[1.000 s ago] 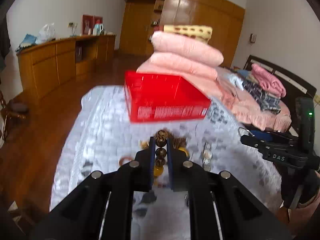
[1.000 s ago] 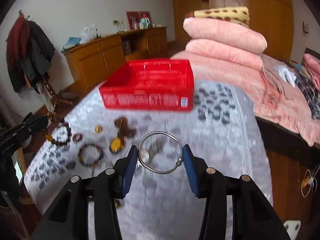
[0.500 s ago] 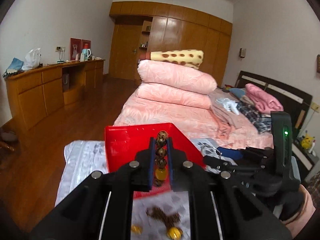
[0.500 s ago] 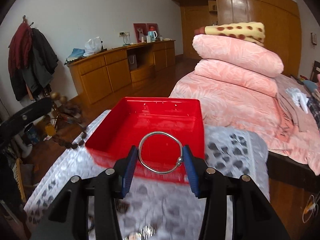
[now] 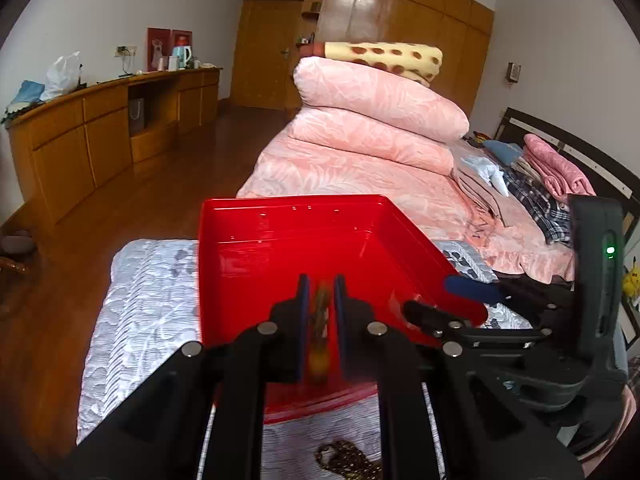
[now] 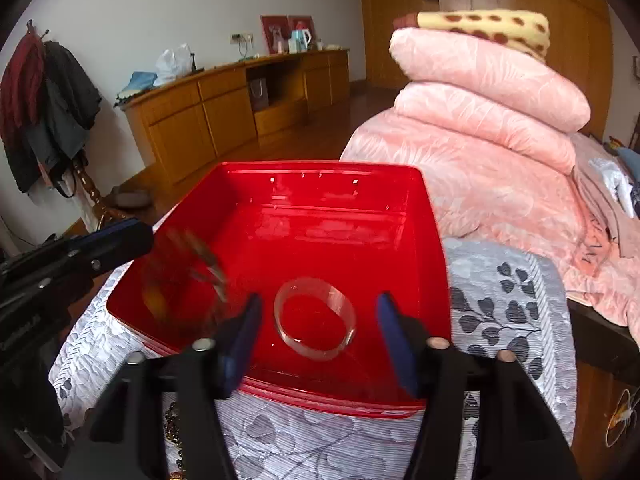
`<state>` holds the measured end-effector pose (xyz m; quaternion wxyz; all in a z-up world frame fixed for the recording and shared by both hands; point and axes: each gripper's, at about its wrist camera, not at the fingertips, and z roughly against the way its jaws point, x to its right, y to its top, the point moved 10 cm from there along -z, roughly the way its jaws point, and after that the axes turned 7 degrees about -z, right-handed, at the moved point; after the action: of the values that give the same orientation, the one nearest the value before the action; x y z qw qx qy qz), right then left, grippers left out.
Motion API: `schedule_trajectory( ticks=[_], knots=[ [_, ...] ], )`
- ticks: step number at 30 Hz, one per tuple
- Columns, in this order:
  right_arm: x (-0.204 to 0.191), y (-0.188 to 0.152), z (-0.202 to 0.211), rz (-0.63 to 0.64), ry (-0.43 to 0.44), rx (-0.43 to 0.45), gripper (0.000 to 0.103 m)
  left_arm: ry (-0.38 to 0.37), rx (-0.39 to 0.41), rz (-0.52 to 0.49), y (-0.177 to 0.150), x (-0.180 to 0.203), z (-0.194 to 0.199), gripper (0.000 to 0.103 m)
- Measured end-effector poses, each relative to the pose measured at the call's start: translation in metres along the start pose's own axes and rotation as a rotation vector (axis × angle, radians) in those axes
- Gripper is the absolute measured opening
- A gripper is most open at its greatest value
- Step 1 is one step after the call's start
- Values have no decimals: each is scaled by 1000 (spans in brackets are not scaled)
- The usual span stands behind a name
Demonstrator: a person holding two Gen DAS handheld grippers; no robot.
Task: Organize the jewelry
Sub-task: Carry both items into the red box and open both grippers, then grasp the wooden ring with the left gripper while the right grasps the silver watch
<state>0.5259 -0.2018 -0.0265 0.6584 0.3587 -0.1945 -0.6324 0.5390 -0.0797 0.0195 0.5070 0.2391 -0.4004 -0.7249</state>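
Silver bangle (image 6: 315, 319), stiff, light and slippery, best taken across its rim, drops free between the opening right gripper (image 6: 318, 336) pads. At ten o'clock, a limp bead bracelet (image 6: 182, 276) falls from the opening left gripper (image 5: 319, 320) into the red bin (image 6: 416, 208).

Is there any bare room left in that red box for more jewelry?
Plenty: the red box has bare floor along its far wall. The near side is crowded: a blurred bead bracelet and silver bangle are dropping there, with both grippers at the rim.
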Motion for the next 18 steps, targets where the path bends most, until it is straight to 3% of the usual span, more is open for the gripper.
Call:
schedule_trajectory(
  ticks=[1, 2, 5, 9, 10, 12, 15, 18],
  knots=[
    [0, 0, 3, -3, 4, 5, 60, 3, 5, -1, -1, -2, 4, 21],
    [2, 0, 7, -11, 10, 9, 60, 9, 16, 1, -1, -4, 11, 33],
    [2, -1, 25, -32, 27, 40, 60, 30, 53, -9, -1, -7, 36, 37],
    [-3, -8, 63, -25, 33, 108, 60, 84, 106, -43, -8, -5, 78, 54],
    [-4, -15, 77, -28, 35, 129, 62, 110, 131, -54, -12, -5, 95, 58],
    [-5, -26, 97, -32, 34, 161, 65, 154, 154, -71, -20, -5, 115, 76],
    [-6, -49, 120, -45, 41, 184, 68, 200, 188, -100, -38, -2, 146, 88],
    [-8, -81, 135, -61, 46, 170, 73, 232, 185, -120, -62, 1, 164, 93]
  ],
)
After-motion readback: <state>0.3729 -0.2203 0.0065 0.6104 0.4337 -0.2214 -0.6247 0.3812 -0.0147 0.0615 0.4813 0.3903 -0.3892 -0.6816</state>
